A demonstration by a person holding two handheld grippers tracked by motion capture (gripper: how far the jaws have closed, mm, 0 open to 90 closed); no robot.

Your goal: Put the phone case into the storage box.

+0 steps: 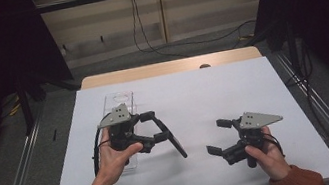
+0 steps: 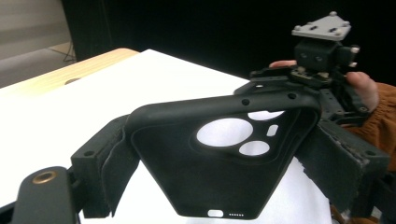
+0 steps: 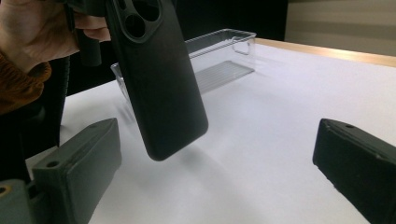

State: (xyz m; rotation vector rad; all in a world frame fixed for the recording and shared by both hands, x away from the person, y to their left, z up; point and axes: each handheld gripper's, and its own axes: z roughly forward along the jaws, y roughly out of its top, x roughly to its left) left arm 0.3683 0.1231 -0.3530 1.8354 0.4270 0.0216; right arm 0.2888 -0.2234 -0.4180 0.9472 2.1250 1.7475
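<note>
A person seated at a white-covered desk [image 1: 213, 94] holds a two-jaw gripper in each hand. The left gripper [image 1: 158, 126] is clamped on a black phone case [image 1: 170, 137], its jaws pressing the case's two long edges near the camera cut-outs, so that the case hangs clear of the desk, tilted with its lower end pointing toward the right gripper [image 1: 218, 136]. In the left gripper view the case's hollow inner side [image 2: 219, 163] faces the camera; in the right gripper view its smooth back [image 3: 159, 88] shows, raised above the white surface. The right gripper rests low near the desk's front edge, jaws apart and holding nothing, near the case but not touching it. A clear plastic tray [image 3: 224, 51] lies on the desk behind the left hand [image 1: 113, 159].
</note>
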